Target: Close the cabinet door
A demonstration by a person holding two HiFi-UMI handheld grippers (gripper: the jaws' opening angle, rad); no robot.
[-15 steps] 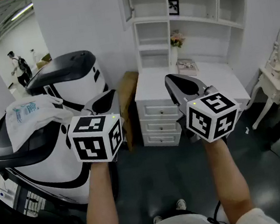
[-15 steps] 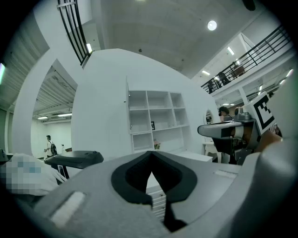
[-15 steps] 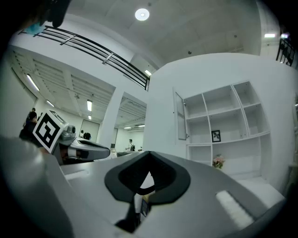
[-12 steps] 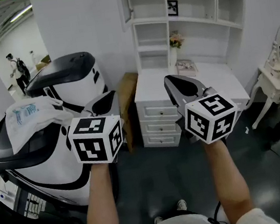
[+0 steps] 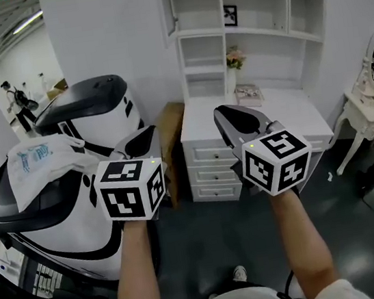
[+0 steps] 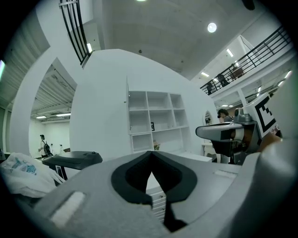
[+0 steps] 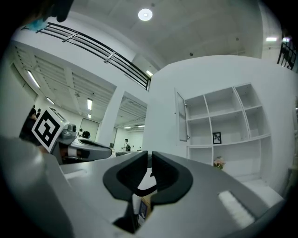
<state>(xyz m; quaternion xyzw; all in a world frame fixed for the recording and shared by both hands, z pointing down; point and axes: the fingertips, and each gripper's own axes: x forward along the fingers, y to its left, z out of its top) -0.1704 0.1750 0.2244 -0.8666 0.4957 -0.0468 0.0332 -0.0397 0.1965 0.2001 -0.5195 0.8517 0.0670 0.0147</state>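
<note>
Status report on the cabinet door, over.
Left hand-held gripper shut, empty. Right hand-held gripper shut, empty. Cabinet door open, untouched. Drawer unit below it.

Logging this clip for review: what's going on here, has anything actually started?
A person stands facing a white shelf unit above a set of drawers, with a gripper in each hand. The left gripper and right gripper are both shut and empty, held level in front of the body. The cabinet door at the unit's upper left stands open. Neither gripper touches it, so the closing has not yet begun.
</note>
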